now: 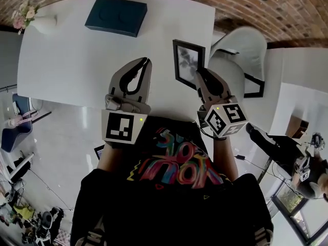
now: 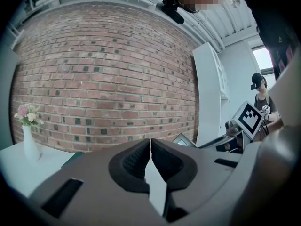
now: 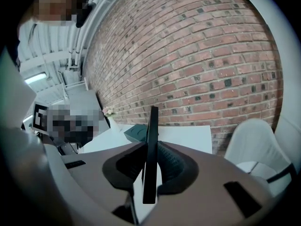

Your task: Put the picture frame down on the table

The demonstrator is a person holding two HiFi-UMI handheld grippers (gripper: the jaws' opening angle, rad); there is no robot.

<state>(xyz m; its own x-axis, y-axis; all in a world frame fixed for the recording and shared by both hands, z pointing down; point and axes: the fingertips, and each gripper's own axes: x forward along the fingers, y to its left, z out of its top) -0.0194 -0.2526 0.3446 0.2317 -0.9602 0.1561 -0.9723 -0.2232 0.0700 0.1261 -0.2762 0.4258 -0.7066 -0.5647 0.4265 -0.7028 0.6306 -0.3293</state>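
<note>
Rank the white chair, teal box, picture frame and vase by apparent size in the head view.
Largest to smallest:
white chair
teal box
picture frame (nearer the camera, so unsure against the teal box)
vase

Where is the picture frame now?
In the head view, the picture frame is clamped in the right gripper, at the right edge of the table, beside the white chair.

I get the picture frame edge-on in right gripper view, face unseen; right gripper covers its near corner in head view.
</note>
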